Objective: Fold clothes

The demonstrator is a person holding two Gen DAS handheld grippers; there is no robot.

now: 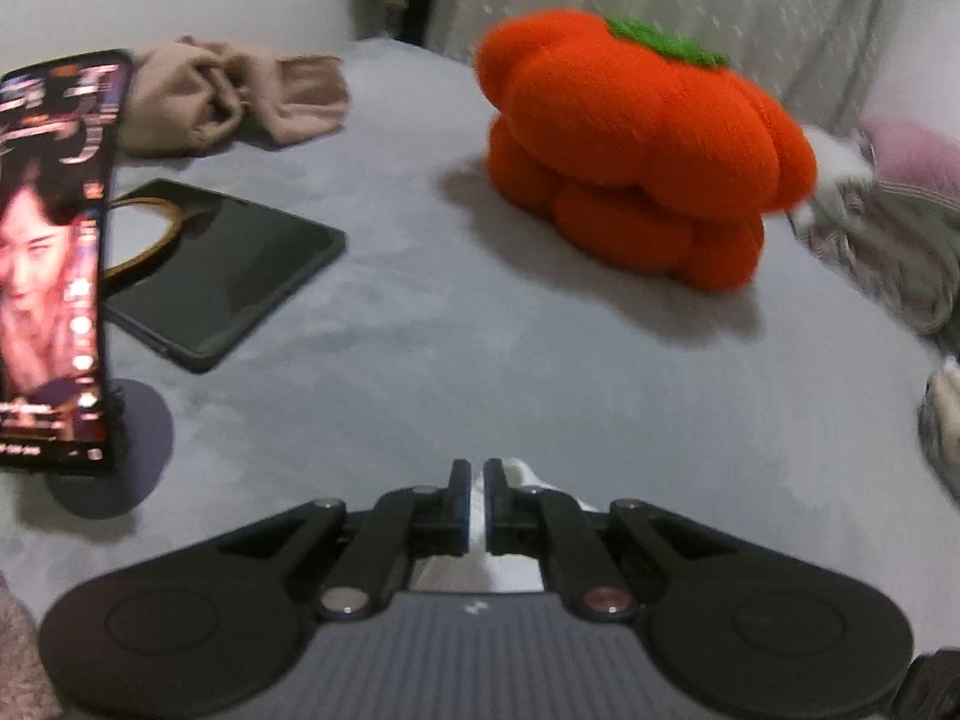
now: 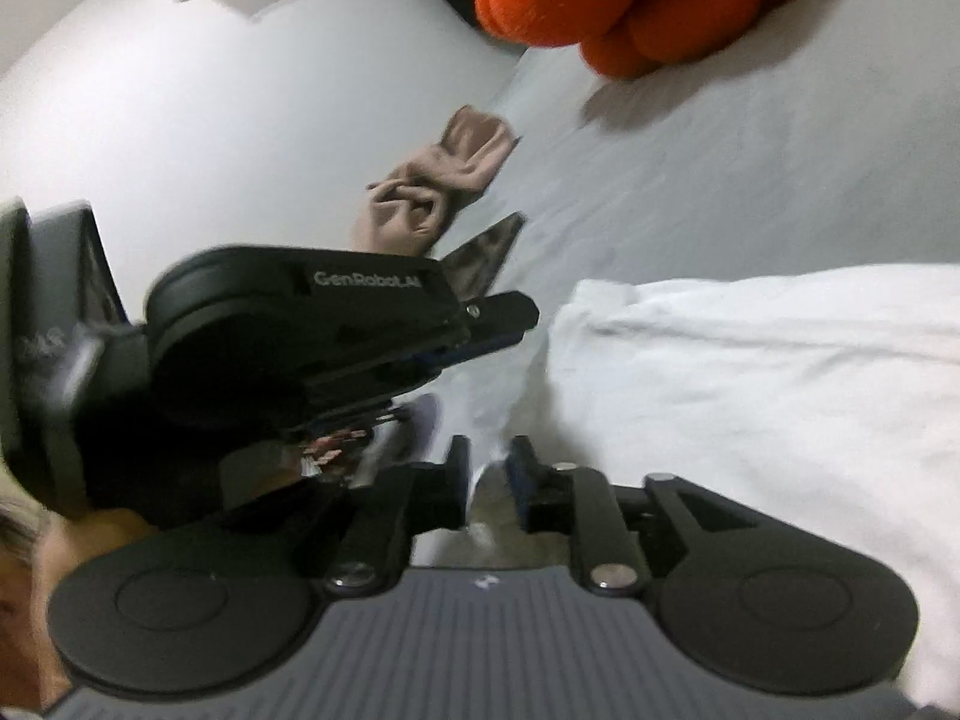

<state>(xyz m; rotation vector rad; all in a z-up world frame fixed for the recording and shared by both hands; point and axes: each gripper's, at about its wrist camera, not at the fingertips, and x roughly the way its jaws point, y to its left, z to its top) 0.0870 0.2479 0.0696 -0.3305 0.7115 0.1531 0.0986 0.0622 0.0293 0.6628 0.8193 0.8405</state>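
Observation:
A white garment [image 2: 780, 396] lies spread on the grey bed [image 2: 690, 180] at the right of the right wrist view. My left gripper [image 1: 477, 504] is shut on a fold of this white garment [image 1: 480, 516], which shows between and below its pads. My right gripper [image 2: 487, 489] is nearly shut on the garment's white edge [image 2: 489, 480], low over the bed. The left gripper also shows from the side in the right wrist view [image 2: 504, 324], just left of the garment's corner.
An orange plush pumpkin [image 1: 642, 144] sits on the bed ahead. A beige crumpled cloth [image 1: 234, 96], a dark tablet [image 1: 222, 270] and a lit phone on a stand [image 1: 54, 258] are at the left. More clothes [image 1: 888, 240] are piled at the right edge.

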